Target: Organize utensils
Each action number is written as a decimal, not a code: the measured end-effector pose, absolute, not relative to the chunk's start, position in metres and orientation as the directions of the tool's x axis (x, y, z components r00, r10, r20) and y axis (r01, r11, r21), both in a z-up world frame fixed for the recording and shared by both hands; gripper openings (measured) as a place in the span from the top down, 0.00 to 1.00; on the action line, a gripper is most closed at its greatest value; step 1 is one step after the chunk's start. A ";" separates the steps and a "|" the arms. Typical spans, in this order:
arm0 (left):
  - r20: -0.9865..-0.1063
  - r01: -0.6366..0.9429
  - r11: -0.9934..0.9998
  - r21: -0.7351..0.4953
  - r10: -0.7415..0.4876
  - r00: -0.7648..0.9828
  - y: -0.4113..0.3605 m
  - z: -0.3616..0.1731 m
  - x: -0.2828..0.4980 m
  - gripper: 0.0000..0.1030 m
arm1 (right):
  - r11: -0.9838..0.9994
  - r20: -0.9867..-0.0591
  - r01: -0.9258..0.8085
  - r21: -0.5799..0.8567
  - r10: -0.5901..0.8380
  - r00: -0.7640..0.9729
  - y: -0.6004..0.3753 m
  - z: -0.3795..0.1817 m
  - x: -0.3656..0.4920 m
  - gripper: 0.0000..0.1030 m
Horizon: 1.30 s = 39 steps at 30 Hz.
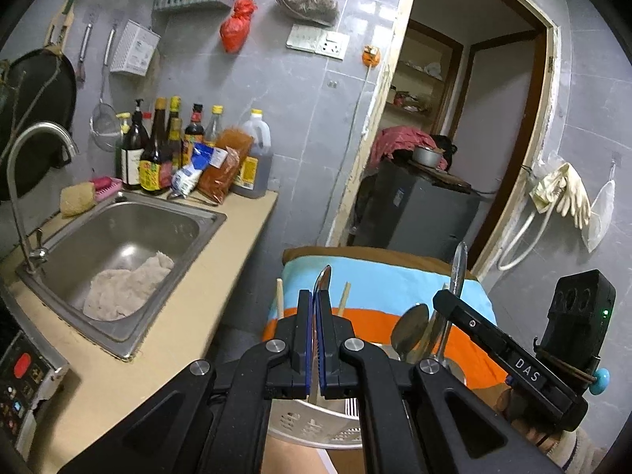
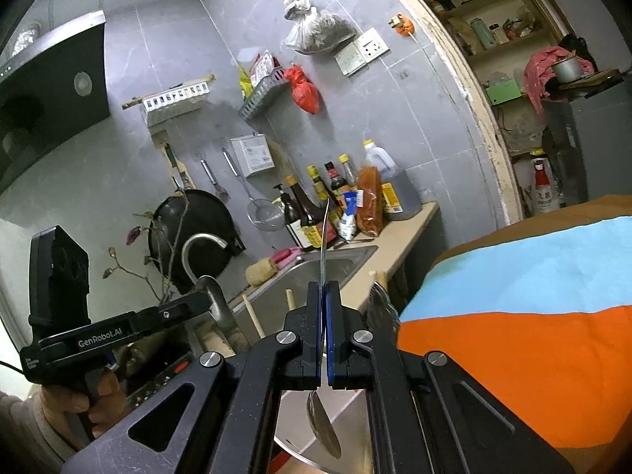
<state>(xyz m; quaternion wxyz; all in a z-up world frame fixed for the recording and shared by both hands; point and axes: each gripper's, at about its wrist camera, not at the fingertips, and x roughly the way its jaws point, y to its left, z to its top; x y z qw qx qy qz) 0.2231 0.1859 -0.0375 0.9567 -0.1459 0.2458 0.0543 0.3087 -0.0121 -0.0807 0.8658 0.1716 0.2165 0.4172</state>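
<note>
between both pairs of fingers, upright spoons are being clamped: left gripper point(image 1: 315, 308) on a spoon handle point(image 1: 323, 276), right gripper point(image 2: 324, 304) on its spoon point(image 2: 324, 426), bowl hanging below over the holder point(image 2: 300, 426).

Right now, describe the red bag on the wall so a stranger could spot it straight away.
Start at the steel sink and look up the grey tiled wall to the small grey basket shelf. Hanging beside it is the red bag, knotted at the top, the only bright red thing up there.

Left wrist view: white utensil holder point(image 1: 316, 422), at six o'clock, largely hidden behind the left gripper point(image 1: 315, 308); its contents cannot be determined. Right wrist view: spoon bowl point(image 2: 324, 426) partly masked by the right gripper point(image 2: 324, 296); wall box point(image 2: 254, 156) lettering illegible.
</note>
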 end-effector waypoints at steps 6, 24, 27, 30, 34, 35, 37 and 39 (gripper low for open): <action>-0.514 -0.150 0.947 -0.283 -0.018 0.857 0.188 -0.045 0.228 0.97 | 0.626 -0.262 -0.626 0.464 0.773 0.578 -0.015 -0.082 0.305 0.98; -0.465 -0.083 0.913 -0.400 -0.124 0.876 0.197 -0.049 0.220 0.60 | 0.696 -0.282 -0.566 0.442 0.707 0.649 -0.036 -0.069 0.287 0.69; -0.454 -0.071 0.918 -0.389 -0.124 0.883 0.192 -0.047 0.219 0.49 | 0.719 -0.284 -0.547 0.427 0.682 0.674 -0.042 -0.062 0.282 0.62; -0.437 -0.061 0.924 -0.376 -0.119 0.892 0.186 -0.043 0.216 0.39 | 0.744 -0.288 -0.524 0.415 0.654 0.700 -0.051 -0.053 0.276 0.56; -0.410 -0.058 0.927 -0.370 -0.106 0.906 0.177 -0.039 0.211 0.23 | 0.778 -0.287 -0.495 0.387 0.612 0.737 -0.067 -0.039 0.266 0.51; -0.403 -0.059 0.928 -0.368 -0.102 0.910 0.175 -0.038 0.209 0.20 | 0.787 -0.288 -0.487 0.379 0.600 0.747 -0.071 -0.035 0.263 0.48; -0.391 -0.058 0.931 -0.360 -0.094 0.916 0.170 -0.036 0.207 0.15 | 0.804 -0.285 -0.471 0.361 0.577 0.766 -0.079 -0.027 0.258 0.43; -0.376 -0.057 0.938 -0.343 -0.081 0.923 0.162 -0.033 0.202 0.10 | 0.821 -0.279 -0.455 0.344 0.552 0.786 -0.086 -0.020 0.251 0.39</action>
